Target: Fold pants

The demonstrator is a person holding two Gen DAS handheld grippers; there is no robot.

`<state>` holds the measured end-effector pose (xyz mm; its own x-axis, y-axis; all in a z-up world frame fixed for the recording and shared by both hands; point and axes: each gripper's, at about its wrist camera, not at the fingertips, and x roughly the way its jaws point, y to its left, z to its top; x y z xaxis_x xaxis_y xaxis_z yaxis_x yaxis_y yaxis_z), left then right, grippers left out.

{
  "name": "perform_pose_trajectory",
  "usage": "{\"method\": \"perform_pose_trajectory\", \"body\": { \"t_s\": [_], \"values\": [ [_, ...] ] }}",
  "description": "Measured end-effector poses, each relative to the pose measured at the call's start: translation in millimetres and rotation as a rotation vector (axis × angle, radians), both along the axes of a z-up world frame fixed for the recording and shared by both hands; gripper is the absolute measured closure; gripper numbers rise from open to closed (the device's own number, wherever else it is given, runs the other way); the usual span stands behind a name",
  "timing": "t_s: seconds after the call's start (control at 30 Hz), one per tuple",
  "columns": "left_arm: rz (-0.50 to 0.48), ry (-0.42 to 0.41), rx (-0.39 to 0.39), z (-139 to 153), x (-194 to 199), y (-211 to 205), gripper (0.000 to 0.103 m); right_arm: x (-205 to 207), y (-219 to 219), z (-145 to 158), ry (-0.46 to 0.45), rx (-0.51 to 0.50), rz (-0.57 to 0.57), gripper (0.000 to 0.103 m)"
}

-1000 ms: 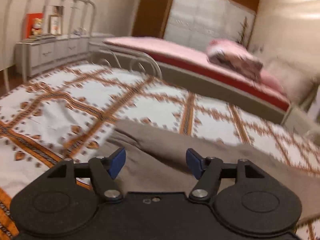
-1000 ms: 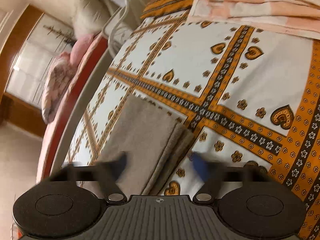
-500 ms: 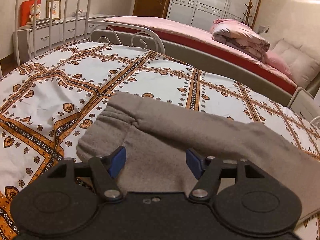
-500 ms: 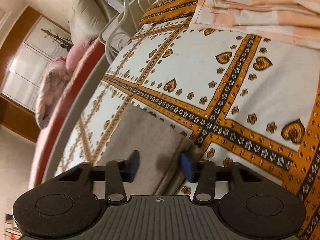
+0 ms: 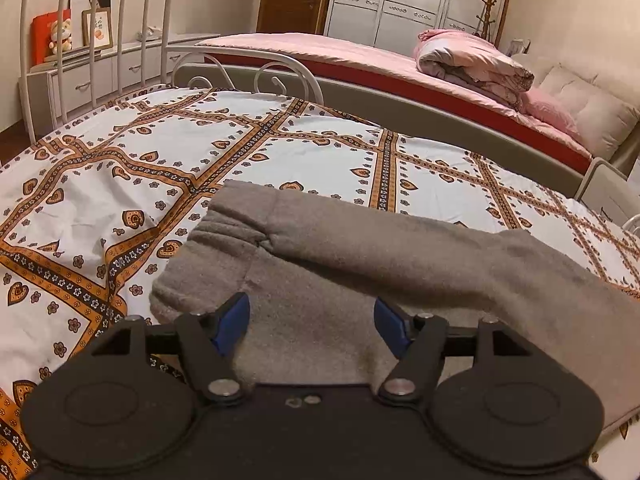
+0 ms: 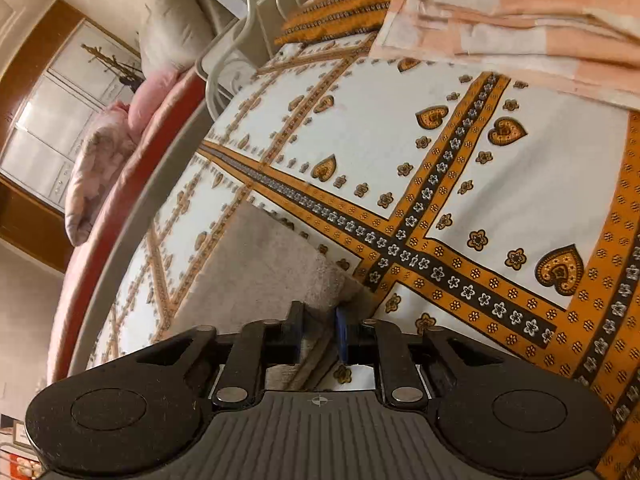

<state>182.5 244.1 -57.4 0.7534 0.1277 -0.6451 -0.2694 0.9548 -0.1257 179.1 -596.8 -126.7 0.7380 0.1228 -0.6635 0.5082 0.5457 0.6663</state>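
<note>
Grey-brown pants (image 5: 360, 264) lie folded lengthwise on the patterned bedspread (image 5: 120, 184). In the left wrist view my left gripper (image 5: 312, 324) is open, its blue pads low over the waistband end, with cloth between them. In the right wrist view the pants' leg end (image 6: 264, 264) lies on the bedspread (image 6: 480, 184). My right gripper (image 6: 319, 332) is shut on the edge of the leg end, with layers of cloth pinched between the pads.
A white metal bed frame (image 5: 96, 40) stands at the far left. A second bed with a pink cover and a rolled quilt (image 5: 472, 60) lies beyond. A folded peach blanket (image 6: 520, 20) sits on the bedspread at the upper right of the right wrist view.
My right gripper has closed from open onto the pants' leg end. My left gripper has stayed open and come lower and closer over the waistband end.
</note>
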Motion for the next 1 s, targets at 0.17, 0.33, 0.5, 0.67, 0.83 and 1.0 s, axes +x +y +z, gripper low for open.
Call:
{"method": "perform_pose_trajectory", "body": {
  "t_s": [0.17,0.33,0.5,0.67,0.83,1.0],
  "values": [
    [-0.023,0.000,0.012,-0.2,-2.5,-0.1,0.041,-19.3,-4.1,15.0,-0.065,0.050,-0.065,0.082],
    [-0.021,0.002,0.022,-1.1,-0.7,-2.5,0.039,-15.5,-2.9,5.1,-0.014,0.102,-0.029,0.052],
    [-0.031,0.027,0.095,0.1,5.2,-14.1,0.035,-3.3,6.9,14.7,0.035,-0.020,0.002,0.079],
    [0.009,-0.093,0.103,20.4,-4.1,-11.4,0.026,-14.0,-2.1,9.0,-0.009,0.116,-0.016,0.073],
    [0.007,0.059,0.140,2.3,13.7,-14.8,0.024,-2.5,-0.9,-3.7,0.008,0.141,0.027,0.045],
    [0.006,0.055,0.144,0.9,12.2,-16.0,0.020,-1.3,-9.7,-10.9,-0.030,0.191,-0.017,0.045]
  ]
}}
